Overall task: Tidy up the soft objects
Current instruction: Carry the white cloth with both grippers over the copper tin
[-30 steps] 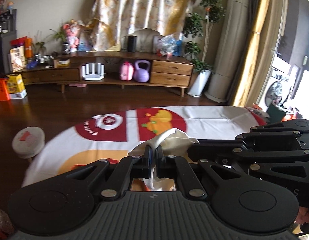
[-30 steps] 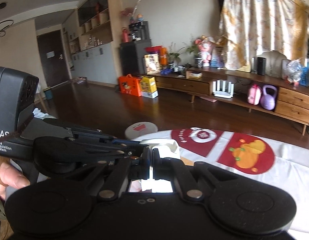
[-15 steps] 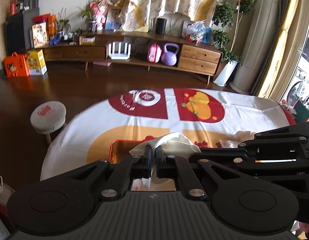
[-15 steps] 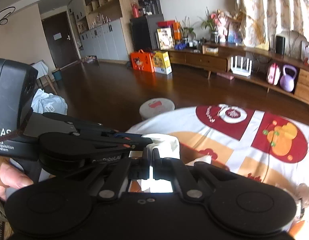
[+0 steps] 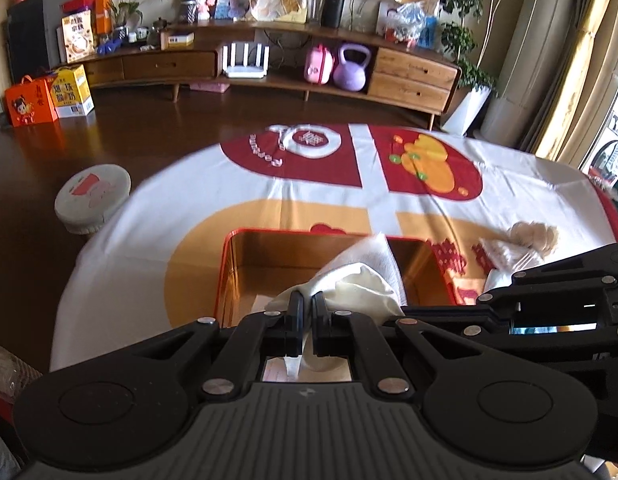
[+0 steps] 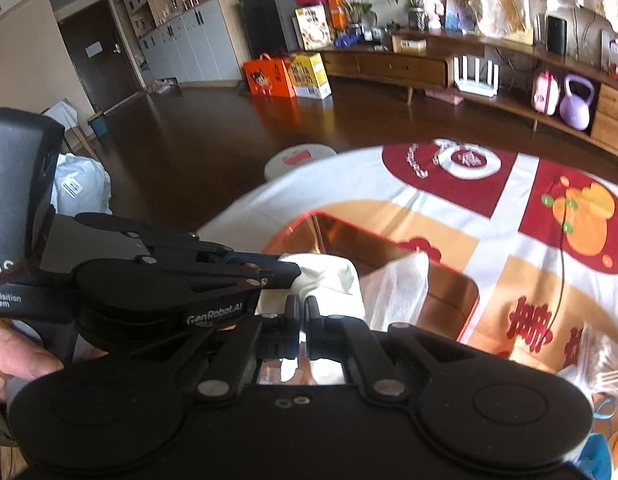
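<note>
Both tools tilt downward side by side, the person's left hand (image 6: 13, 354) gripping its handle. The left tool (image 5: 305, 306) is pressed together, pinching a white cloth (image 5: 361, 276) at its fingertips. The right tool (image 6: 299, 308) pinches the same cloth, its jaws likewise pressed together. The cloth bunches just ahead of both tools and hangs over an open red tin (image 5: 245, 264). The tin stands on the table (image 5: 157, 216), covered with a red, orange and white print.
</note>
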Demonstrator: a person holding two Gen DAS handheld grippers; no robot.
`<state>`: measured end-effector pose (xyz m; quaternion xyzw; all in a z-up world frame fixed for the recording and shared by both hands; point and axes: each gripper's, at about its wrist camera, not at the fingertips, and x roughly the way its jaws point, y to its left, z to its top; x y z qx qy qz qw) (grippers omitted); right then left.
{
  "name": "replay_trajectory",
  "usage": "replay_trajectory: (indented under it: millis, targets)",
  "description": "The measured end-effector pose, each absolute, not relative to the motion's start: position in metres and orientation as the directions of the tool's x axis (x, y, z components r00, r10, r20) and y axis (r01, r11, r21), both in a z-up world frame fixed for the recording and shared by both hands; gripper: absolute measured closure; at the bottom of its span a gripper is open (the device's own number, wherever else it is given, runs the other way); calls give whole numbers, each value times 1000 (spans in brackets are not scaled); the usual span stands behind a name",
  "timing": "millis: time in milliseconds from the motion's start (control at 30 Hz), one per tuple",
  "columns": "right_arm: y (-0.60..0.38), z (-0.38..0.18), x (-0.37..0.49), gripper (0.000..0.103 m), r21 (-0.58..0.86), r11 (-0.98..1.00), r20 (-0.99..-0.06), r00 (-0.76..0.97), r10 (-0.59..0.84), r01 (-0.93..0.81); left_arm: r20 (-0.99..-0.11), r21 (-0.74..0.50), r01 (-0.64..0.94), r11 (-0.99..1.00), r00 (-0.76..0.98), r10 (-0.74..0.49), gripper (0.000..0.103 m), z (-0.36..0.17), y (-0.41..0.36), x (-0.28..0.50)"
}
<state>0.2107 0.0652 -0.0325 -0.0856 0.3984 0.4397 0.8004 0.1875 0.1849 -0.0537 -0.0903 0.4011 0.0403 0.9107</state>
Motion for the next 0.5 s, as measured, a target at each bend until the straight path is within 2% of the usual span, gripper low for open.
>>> replay_trajectory:
  millis: [367,500]
  targets:
    - [59,-64,219,101,235,629,-757,266,596,-741,-792,-128,-138,982,610,-17,99,-88,181,204]
    - [58,-68,220,96,237,637,-766,262,587,-734,-802,-122,-134,984,597,-18,99,-94,179,207]
